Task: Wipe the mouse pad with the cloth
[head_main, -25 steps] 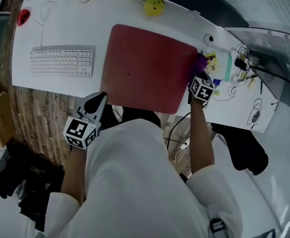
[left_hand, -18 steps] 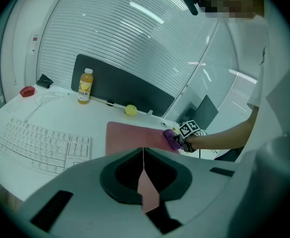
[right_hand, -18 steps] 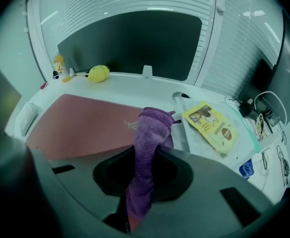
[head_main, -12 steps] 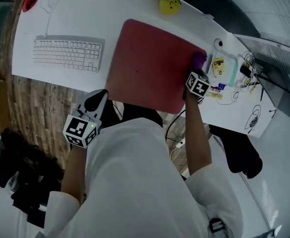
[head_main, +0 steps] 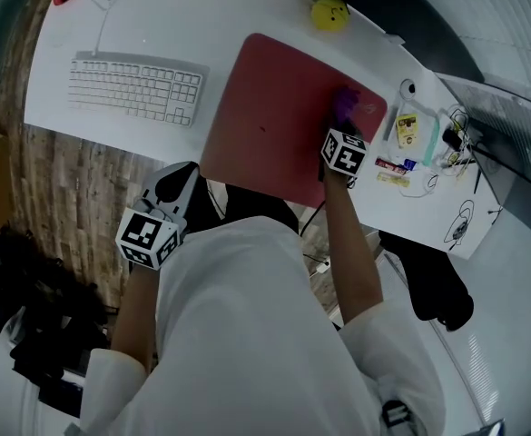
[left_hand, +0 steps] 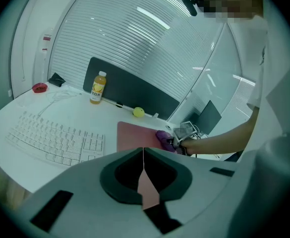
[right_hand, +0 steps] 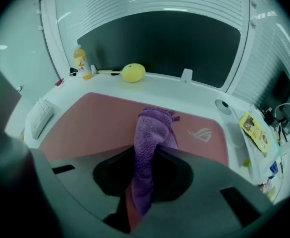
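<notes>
Pinched between the jaws of the right claw [right_hand: 149, 155], a purple cloth [right_hand: 152, 133] is pressed down onto the red mouse pad [head_main: 274, 116]. The cloth's bunched end is spread on the pad's far right part, just beside a pale logo printed there. The pad is laid on a white counter [head_main: 52, 107], with its near edge reaching the counter's front edge. A white keyboard [head_main: 138, 89] is set to the left of the pad, apart from it. A yellow ball [head_main: 329, 14] is seen behind the pad, and an orange drink bottle [left_hand: 99, 87] is stood farther left along the back. Small papers and cables [head_main: 428, 148] are scattered to the right. The left claw [left_hand: 144, 157] is held off the counter's front edge, its jaws closed together on nothing.
</notes>
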`<state>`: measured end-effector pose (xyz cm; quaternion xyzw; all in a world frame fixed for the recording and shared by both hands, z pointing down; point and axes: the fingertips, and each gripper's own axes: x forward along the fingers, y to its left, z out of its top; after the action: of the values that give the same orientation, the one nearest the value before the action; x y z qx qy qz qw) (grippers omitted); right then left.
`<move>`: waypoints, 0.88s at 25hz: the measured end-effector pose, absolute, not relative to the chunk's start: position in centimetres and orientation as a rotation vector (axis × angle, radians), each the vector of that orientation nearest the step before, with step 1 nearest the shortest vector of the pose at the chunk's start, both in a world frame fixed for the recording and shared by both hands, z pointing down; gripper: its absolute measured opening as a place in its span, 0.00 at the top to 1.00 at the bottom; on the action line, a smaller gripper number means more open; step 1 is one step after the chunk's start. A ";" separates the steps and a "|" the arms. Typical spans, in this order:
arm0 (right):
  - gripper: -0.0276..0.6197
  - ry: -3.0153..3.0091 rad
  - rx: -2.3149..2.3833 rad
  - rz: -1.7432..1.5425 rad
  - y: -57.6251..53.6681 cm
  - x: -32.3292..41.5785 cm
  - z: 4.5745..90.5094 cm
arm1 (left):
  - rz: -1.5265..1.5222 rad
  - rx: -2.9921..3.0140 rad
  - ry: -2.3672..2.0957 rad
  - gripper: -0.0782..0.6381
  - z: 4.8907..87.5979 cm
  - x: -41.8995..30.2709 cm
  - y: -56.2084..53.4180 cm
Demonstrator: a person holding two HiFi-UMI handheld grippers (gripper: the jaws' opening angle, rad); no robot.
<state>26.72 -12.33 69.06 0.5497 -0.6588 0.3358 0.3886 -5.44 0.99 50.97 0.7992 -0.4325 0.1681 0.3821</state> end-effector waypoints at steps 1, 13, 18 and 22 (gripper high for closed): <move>0.84 -1.690 1.384 0.852 -12.4 25.7 69.0 | 0.428 2.034 -1.109 0.86 51.0 -5.8 1.1; 0.84 -1.856 1.203 0.840 -13.5 13.6 68.8 | 0.410 2.002 -1.156 0.86 51.2 -8.8 1.4; 0.84 -1.908 1.150 0.843 -13.8 9.5 68.6 | 0.410 1.996 -1.166 0.86 51.0 -9.4 1.5; 0.84 -1.952 1.096 0.847 -13.8 6.2 68.5 | 0.410 1.987 -1.180 0.86 51.1 -9.9 1.7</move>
<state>6.18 -13.79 68.46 0.4261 -0.7593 0.3293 0.3653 -9.93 1.70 51.06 0.7808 -0.4634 0.1609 0.3869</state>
